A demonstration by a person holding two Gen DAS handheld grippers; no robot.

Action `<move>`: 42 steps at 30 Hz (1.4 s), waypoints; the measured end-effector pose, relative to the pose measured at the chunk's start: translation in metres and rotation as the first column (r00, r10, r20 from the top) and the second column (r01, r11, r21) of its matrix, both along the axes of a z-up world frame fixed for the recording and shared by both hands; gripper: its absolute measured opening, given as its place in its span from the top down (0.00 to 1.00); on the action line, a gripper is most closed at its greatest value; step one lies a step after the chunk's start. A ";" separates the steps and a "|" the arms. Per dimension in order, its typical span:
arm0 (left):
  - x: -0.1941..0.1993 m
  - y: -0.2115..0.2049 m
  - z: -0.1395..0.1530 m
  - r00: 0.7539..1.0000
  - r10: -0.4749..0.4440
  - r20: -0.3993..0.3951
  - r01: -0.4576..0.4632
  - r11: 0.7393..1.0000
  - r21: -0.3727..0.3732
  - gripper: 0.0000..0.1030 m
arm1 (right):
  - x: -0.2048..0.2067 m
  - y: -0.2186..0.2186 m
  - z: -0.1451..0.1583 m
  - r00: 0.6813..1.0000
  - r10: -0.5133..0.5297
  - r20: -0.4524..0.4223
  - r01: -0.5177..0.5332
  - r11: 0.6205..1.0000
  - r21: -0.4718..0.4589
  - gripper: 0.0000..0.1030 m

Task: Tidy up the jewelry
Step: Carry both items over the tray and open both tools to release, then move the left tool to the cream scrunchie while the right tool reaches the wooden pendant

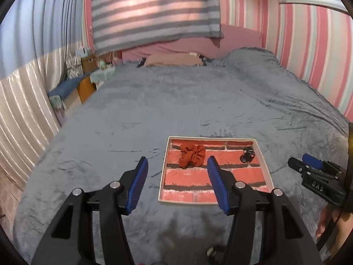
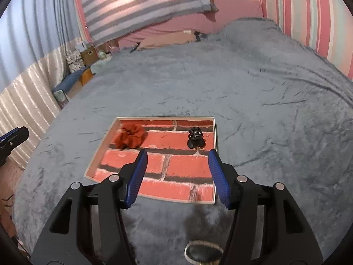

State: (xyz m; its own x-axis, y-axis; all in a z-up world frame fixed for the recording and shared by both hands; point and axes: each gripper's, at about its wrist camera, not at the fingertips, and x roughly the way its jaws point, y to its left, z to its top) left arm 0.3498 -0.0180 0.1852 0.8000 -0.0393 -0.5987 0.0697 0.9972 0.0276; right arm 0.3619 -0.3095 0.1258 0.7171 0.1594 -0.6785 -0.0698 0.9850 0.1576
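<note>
A shallow white-rimmed tray (image 1: 162,172) with a red brick-pattern floor lies on the grey bedspread; it also shows in the right wrist view (image 2: 215,132). In it lie a rust-red scrunchie (image 1: 191,156) (image 2: 130,137) at the far left and a black hair claw clip (image 1: 247,155) (image 2: 195,141) at the far right. My left gripper (image 1: 177,165) is open and empty, above the tray's near left edge. My right gripper (image 2: 177,158) is open and empty above the tray's near half; it shows at the right edge of the left wrist view (image 1: 308,163). A round metal ring (image 2: 201,250) lies on the bed below the right gripper.
The grey bedspread (image 1: 176,101) covers a wide bed. Pillows (image 1: 172,60) and a striped blanket (image 1: 154,11) are at the far end. Striped wall on the right, curtains (image 1: 24,84) and small furniture (image 1: 86,84) on the left.
</note>
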 end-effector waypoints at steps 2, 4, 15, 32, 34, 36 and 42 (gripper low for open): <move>-0.027 0.002 0.012 1.000 -0.006 0.021 0.006 1.000 -0.004 0.44 | -0.019 -0.002 0.011 1.000 0.005 0.016 -0.005 1.000 0.019 0.43; -0.051 0.003 0.020 0.999 -0.011 0.046 0.011 1.000 -0.008 0.44 | -0.042 -0.003 0.021 0.999 0.008 0.035 -0.009 1.000 0.030 0.42; -0.159 0.029 -0.007 0.992 0.011 0.124 -0.005 0.999 -0.050 0.24 | -0.153 -0.004 0.008 0.991 0.015 0.131 -0.013 1.000 -0.018 0.37; -0.215 0.059 -0.127 0.997 0.072 0.036 -0.070 0.997 -0.046 0.23 | -0.241 -0.020 -0.093 0.990 -0.063 0.124 0.078 0.990 -0.119 0.37; -0.220 0.064 -0.140 0.997 0.077 0.029 -0.076 0.996 -0.039 0.23 | -0.248 -0.021 -0.100 0.990 -0.068 0.127 0.084 0.988 -0.129 0.37; -0.223 0.067 -0.153 0.997 0.078 0.010 -0.077 0.996 -0.037 0.23 | -0.252 -0.023 -0.105 0.990 -0.072 0.125 0.088 0.987 -0.132 0.37; -0.231 0.073 -0.176 0.997 0.079 -0.020 -0.080 0.997 -0.020 0.23 | -0.262 -0.032 -0.134 0.992 -0.101 0.081 0.112 0.984 -0.135 0.37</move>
State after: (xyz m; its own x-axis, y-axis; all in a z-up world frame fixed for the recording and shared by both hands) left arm 0.1187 0.0552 0.0092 0.7897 0.0117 -0.6134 -0.0097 0.9999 0.0066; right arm 0.1001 -0.3420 -0.0083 0.7737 -0.0129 -0.6334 0.0303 0.9994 0.0167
